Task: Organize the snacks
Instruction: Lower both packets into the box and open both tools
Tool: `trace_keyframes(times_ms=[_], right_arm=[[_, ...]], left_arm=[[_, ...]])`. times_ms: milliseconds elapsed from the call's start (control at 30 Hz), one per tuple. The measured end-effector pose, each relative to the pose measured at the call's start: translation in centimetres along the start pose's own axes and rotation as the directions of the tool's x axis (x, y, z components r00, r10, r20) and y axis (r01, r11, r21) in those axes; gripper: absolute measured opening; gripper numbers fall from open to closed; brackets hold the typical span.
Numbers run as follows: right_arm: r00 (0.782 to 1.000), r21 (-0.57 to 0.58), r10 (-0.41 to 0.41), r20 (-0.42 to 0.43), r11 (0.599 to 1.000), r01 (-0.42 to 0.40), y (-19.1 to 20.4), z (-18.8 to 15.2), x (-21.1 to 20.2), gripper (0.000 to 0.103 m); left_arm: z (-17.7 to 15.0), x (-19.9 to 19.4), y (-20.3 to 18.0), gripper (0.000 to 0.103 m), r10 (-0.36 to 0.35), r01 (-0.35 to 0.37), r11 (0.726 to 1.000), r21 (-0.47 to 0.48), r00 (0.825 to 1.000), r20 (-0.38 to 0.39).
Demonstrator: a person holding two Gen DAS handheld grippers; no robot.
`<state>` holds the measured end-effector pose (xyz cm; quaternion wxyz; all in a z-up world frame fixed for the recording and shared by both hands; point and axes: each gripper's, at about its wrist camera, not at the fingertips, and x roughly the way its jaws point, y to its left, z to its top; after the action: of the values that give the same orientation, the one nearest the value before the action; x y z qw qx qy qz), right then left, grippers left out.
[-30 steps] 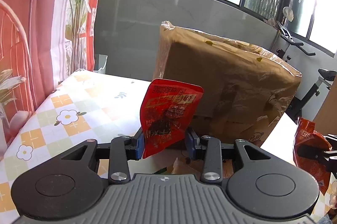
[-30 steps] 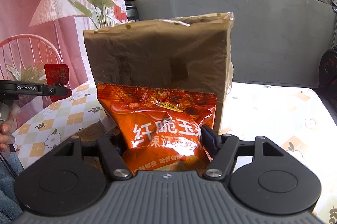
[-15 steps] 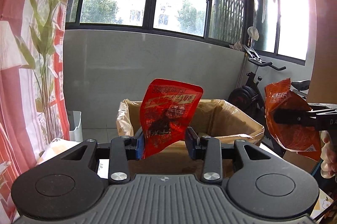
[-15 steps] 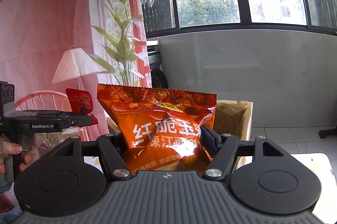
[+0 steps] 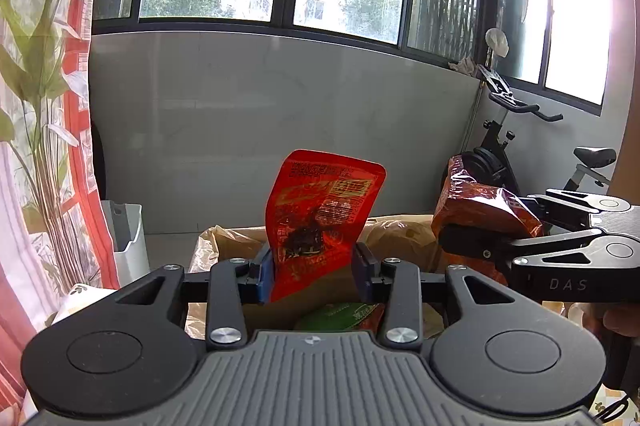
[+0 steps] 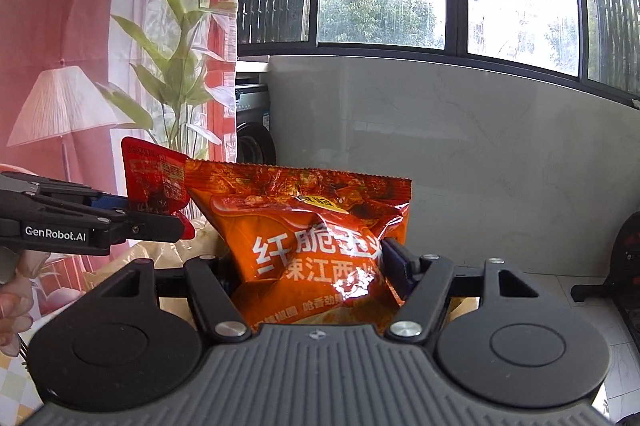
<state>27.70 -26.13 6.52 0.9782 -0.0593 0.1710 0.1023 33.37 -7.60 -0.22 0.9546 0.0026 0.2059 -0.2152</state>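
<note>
My left gripper [image 5: 316,268] is shut on a small red snack pouch [image 5: 324,222], held upright above the open cardboard box [image 5: 232,246] lined with clear plastic. A green packet [image 5: 340,316] lies inside the box below the jaws. My right gripper [image 6: 316,274] is shut on a larger orange chip bag [image 6: 308,242] with white Chinese lettering. In the left wrist view the orange chip bag [image 5: 480,205] hangs at the right, over the box's right side. In the right wrist view the red pouch [image 6: 156,181] and the left gripper [image 6: 160,222] show at the left.
A flower-patterned tablecloth [image 5: 76,300] shows at the lower left beside the box. A white bin [image 5: 128,238] stands on the floor by the grey wall. An exercise bike [image 5: 520,145] stands at the right. Curtains, a plant and windows surround the scene.
Both grippers have risen with their packets, from beside the box's outer wall to above its open top. The two grippers have also drawn closer together.
</note>
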Motion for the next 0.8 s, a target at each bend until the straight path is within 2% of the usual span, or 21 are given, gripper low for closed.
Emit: trace_keyframes(times_ms=[100, 167, 233, 267, 367, 600, 800], right_arm=[[0.999, 0.01, -0.014, -0.035, 1.0, 0.015, -0.1, -0.8, 1.4, 0.07], [0.997, 0.047, -0.023, -0.08, 0.999, 0.026, -0.4, -1.2, 2.6, 0.071], [0.99, 0.084, -0.001, -0.139, 0.996, 0.013, -0.7, -1.5, 3.6, 0.079], [0.989, 0.093, 0.001, -0.151, 0.996, 0.014, -0.8, -1.6, 3.7, 0.082], [0.992, 0.119, 0.006, -0.126, 0.993, 0.01, -1.0, -1.6, 2.9, 0.089], [0.996, 0.159, 0.069, -0.065, 0.986, -0.058, -0.3, -1.4, -0.8, 0.089], [0.991, 0.154, 0.134, -0.019, 0.98, -0.129, 1.1, -2.7, -5.6, 0.087]], left_arm=[[-0.8, 1.0, -0.1, 0.046, 0.019, -0.018, 1.0, 0.007, 1.0, -0.019], [-1.1, 1.5, -0.1, 0.058, 0.038, -0.037, 0.999, 0.014, 0.999, -0.023], [-1.4, 1.7, 0.2, 0.066, 0.042, -0.041, 0.999, 0.017, 0.998, -0.038], [-1.5, 1.7, 0.4, 0.067, 0.048, -0.047, 0.999, 0.014, 0.998, -0.042], [-1.5, 0.9, 1.1, 0.067, 0.06, -0.06, 0.998, 0.001, 0.997, -0.043], [-0.9, -3.0, 2.5, 0.068, 0.072, -0.072, 0.997, -0.007, 0.997, -0.018], [-2.5, -8.1, 3.4, 0.068, 0.068, -0.069, 0.997, -0.028, 0.998, -0.006]])
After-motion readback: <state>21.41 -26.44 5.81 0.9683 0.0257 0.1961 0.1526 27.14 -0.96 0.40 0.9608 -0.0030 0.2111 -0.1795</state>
